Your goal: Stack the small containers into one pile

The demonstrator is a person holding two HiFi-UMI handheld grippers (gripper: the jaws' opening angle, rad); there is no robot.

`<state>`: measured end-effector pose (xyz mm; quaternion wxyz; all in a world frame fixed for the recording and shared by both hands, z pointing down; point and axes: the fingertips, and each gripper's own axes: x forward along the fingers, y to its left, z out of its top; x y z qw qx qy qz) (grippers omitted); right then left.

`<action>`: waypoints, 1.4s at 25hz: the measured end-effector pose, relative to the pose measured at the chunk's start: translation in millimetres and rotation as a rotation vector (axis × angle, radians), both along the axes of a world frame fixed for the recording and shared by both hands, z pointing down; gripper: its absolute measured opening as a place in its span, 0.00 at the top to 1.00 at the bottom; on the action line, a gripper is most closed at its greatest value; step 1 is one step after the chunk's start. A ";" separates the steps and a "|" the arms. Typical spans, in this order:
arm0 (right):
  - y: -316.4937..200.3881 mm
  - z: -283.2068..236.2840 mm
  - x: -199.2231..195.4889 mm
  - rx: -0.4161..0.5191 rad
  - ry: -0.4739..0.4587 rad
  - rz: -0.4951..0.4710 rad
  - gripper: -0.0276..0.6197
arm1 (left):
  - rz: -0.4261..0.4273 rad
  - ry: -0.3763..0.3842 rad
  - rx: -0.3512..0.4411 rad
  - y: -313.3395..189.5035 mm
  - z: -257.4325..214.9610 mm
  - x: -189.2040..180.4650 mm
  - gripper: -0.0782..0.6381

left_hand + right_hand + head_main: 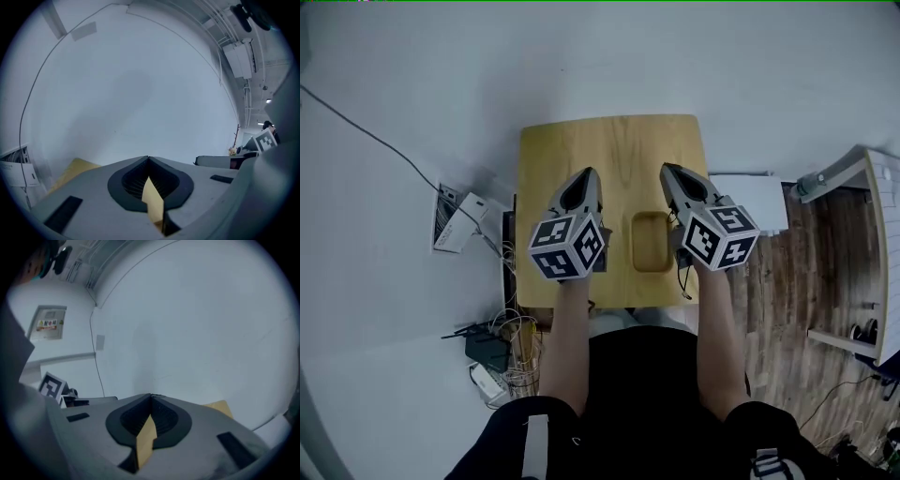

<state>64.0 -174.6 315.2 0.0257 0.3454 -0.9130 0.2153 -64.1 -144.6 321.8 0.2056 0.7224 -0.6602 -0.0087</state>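
A small rectangular wooden container [652, 242] lies on the wooden table [614, 145], near its front edge; I cannot tell whether others are nested in it. My left gripper [592, 172] hangs above the table to the left of the container, and its jaws meet at the tips with nothing between them. My right gripper [667, 169] hangs just right of the container, also shut and empty. In the left gripper view the left gripper [148, 158] faces a pale wall, and the right gripper [151, 395] does the same in its own view. Only slivers of table show between the pads.
A white power strip [459, 221] and cables lie on the floor left of the table. More cables and a dark box [487, 349] sit lower left. A white box [752, 199] stands right of the table, and white furniture [883, 246] stands further right on a wood floor.
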 end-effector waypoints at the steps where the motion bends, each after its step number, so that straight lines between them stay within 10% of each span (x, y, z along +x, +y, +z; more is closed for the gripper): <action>1: 1.7 -12.5 -4.4 0.009 -0.045 -0.021 0.95 | -0.016 0.011 0.034 2.8 -13.5 -5.8 0.89; 15: 28.2 -131.9 -51.1 0.320 -0.093 -0.099 0.95 | -0.200 -0.058 0.325 44.9 -140.8 -75.6 0.89; 35: 18.5 -143.6 -63.5 0.408 0.036 0.029 0.95 | -0.076 -0.209 0.343 24.5 -166.1 -64.3 0.89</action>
